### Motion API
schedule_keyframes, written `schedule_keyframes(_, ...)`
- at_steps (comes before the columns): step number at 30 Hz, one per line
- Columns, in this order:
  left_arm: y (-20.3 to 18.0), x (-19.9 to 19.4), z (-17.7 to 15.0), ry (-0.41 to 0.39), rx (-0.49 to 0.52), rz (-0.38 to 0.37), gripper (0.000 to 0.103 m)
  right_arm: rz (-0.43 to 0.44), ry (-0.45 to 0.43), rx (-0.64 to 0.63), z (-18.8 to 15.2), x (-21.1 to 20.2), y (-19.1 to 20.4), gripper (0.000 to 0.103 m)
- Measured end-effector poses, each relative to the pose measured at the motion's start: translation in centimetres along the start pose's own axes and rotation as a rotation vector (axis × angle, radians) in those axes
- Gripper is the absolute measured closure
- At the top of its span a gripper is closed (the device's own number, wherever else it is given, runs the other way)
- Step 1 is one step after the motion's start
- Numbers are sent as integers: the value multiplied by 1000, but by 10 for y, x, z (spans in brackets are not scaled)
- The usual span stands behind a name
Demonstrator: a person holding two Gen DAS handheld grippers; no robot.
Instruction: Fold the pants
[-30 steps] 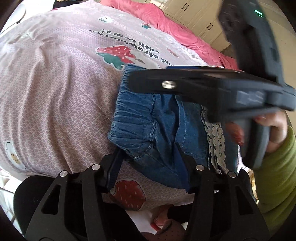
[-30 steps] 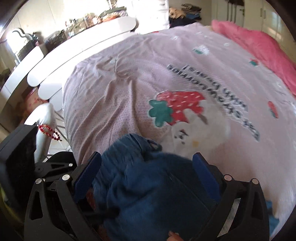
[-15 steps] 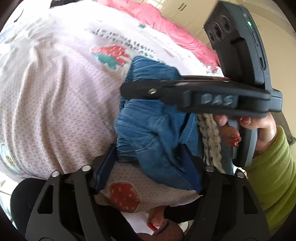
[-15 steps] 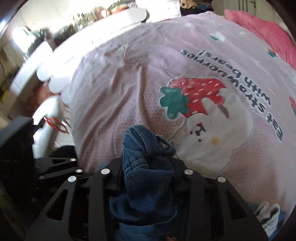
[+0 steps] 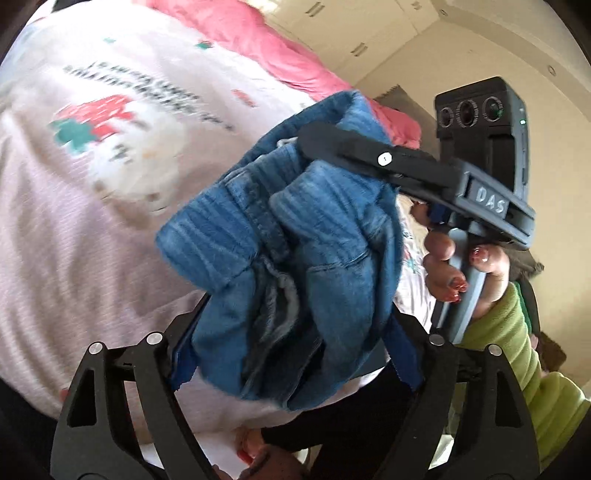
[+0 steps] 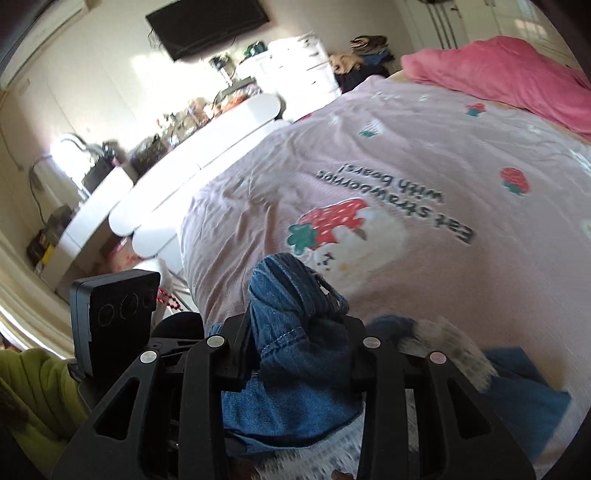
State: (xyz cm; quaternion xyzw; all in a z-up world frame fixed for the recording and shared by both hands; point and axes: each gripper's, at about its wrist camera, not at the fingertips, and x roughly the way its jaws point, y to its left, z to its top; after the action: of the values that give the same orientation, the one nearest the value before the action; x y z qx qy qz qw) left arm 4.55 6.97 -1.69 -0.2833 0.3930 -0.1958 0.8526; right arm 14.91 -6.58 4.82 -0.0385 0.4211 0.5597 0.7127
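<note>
In the left wrist view, the pink bedspread (image 5: pixel 55 221) fills the left half of the frame, its strawberry-and-bear print (image 5: pixel 110 125) blurred at upper left. A brighter pink blanket (image 5: pixel 258 48) runs along the top toward the centre. At the bottom, the left gripper (image 5: pixel 295 354) has its jaws opening, spread wide, and the bunched denim pants (image 5: pixel 295 251) fill the gap between its blue-lined fingers (image 5: pixel 404 354); whether the pads press the cloth cannot be told. The pants rise from there to the middle of the frame, waistband crumpled and lifted clear of the bedspread. Right of centre, the right gripper (image 5: pixel 314 136) comes in from the right edge, its dark fingers clamped on the upper fold of the denim. The hand (image 5: pixel 465 266) holding its handle (red-painted nails, green sleeve (image 5: pixel 517 350) below) sits at middle right.

In the right wrist view, the left gripper's camera block (image 6: pixel 110 317) stands at lower left, beside a green sleeve (image 6: pixel 37 391). White furniture (image 6: pixel 207 147) stretches across the upper left, with a dark screen (image 6: pixel 207 26) on the wall above. At bottom centre the right gripper (image 6: pixel 295 350) is closed on a thick wad of the pants (image 6: pixel 291 302), the denim bulging up above its fingers. To the right lies the bedspread (image 6: pixel 480 288) with its print (image 6: pixel 340 232).
</note>
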Motion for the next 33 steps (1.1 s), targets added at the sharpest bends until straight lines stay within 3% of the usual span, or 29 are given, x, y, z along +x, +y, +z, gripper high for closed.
schedule_keyframes(3, -21, 12, 5, 10, 24, -15, 28, 6, -26, 37, -8, -17, -14, 68)
schedule_keyframes(8, -50, 32, 2, 39, 92, -35, 28, -35, -118, 127, -30, -60, -42, 42)
schedule_keyframes(11, -63, 45, -7, 76, 120, -78, 28, -117, -164, 159, -47, -86, -58, 41)
schedule_keyframes(13, -68, 48, -13, 102, 130, -104, 28, -190, -149, 189, -63, -95, -67, 41)
schedule_keyframes(17, -83, 68, -27, 149, 204, -63, 27, -182, -107, 197, -80, -91, -64, 40)
schedule_keyframes(18, -84, 72, -28, 154, 214, -54, 27, -166, -94, 200, -83, -86, -64, 34)
schedule_keyframes(20, -87, 77, -30, 159, 236, -31, 26, -184, -45, 203, -90, -77, -65, 33)
schedule_keyframes(22, -86, 81, -32, 165, 245, -25, 26, -327, 50, 203, -98, -61, -76, 34)
schedule_keyframes(23, -86, 83, -33, 168, 241, -32, 26, -359, 71, 207, -100, -58, -79, 34)
schedule_keyframes(27, -80, 89, -35, 171, 224, -34, 26, -319, 40, 283, -112, -60, -93, 35)
schedule_keyframes(33, -75, 52, -35, 132, 225, -42, 24, -342, -53, 256, -118, -82, -78, 32)
